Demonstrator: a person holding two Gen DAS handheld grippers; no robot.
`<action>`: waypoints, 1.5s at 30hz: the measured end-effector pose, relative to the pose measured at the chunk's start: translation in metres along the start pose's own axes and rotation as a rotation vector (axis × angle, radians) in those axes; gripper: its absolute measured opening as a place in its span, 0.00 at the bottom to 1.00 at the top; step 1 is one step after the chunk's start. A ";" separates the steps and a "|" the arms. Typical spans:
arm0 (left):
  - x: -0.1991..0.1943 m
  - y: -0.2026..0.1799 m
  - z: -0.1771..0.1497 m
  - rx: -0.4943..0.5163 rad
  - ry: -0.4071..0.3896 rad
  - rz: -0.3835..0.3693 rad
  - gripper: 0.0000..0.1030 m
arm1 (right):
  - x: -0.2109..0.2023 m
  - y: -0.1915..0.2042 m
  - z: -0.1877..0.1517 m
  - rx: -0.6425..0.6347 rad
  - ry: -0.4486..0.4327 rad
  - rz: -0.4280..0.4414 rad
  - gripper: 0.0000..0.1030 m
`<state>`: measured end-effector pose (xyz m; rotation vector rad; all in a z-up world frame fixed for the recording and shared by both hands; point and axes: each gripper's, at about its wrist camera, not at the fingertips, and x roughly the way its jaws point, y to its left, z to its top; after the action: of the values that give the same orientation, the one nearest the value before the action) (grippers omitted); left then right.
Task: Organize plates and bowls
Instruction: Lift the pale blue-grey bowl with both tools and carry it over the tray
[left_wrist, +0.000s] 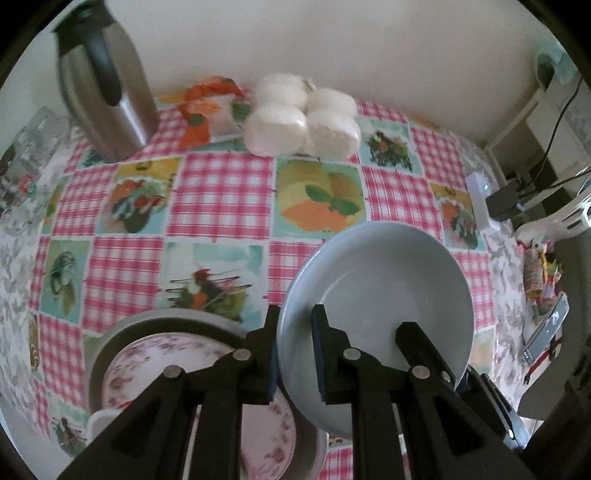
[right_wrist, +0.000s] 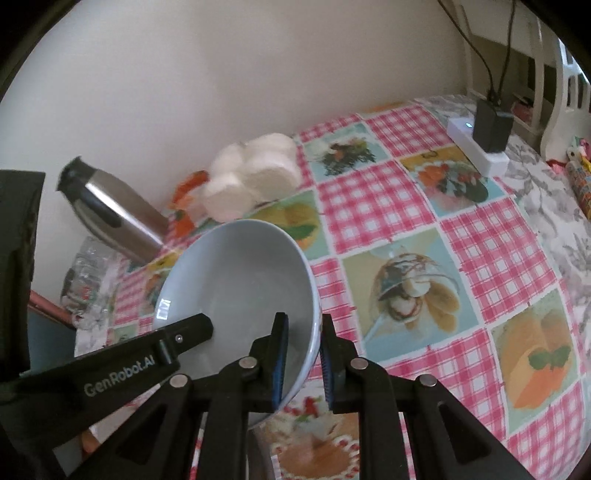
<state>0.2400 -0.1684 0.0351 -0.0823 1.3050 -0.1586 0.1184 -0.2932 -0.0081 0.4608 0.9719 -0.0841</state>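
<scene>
A pale blue bowl (left_wrist: 380, 291) hangs tilted above the checked tablecloth, held by both grippers at once. My left gripper (left_wrist: 295, 350) is shut on its left rim, one pad inside and one outside. My right gripper (right_wrist: 303, 354) is shut on the opposite rim of the same bowl (right_wrist: 236, 280). In the right wrist view the left gripper's finger (right_wrist: 188, 332) reaches in over the far rim. Below the bowl at lower left, a pink floral plate (left_wrist: 155, 362) lies inside a wider grey dish (left_wrist: 122, 332).
A steel jug (left_wrist: 103, 96), a pack of white rolls (left_wrist: 303, 118) and an orange-patterned packet (left_wrist: 207, 107) stand along the wall. A white power strip with a black adapter (right_wrist: 487, 136) lies at the table's far right. Clear bottles (right_wrist: 88, 280) stand at the left edge.
</scene>
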 end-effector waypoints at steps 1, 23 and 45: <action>-0.007 0.005 -0.003 -0.008 -0.015 -0.005 0.15 | -0.004 0.006 -0.002 -0.009 -0.005 0.009 0.18; -0.099 0.093 -0.077 -0.186 -0.231 -0.058 0.17 | -0.069 0.110 -0.056 -0.220 -0.088 0.111 0.18; -0.098 0.137 -0.125 -0.293 -0.241 -0.141 0.23 | -0.077 0.148 -0.103 -0.326 -0.047 0.080 0.18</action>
<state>0.1044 -0.0139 0.0749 -0.4314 1.0740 -0.0732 0.0348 -0.1274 0.0559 0.1966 0.9000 0.1340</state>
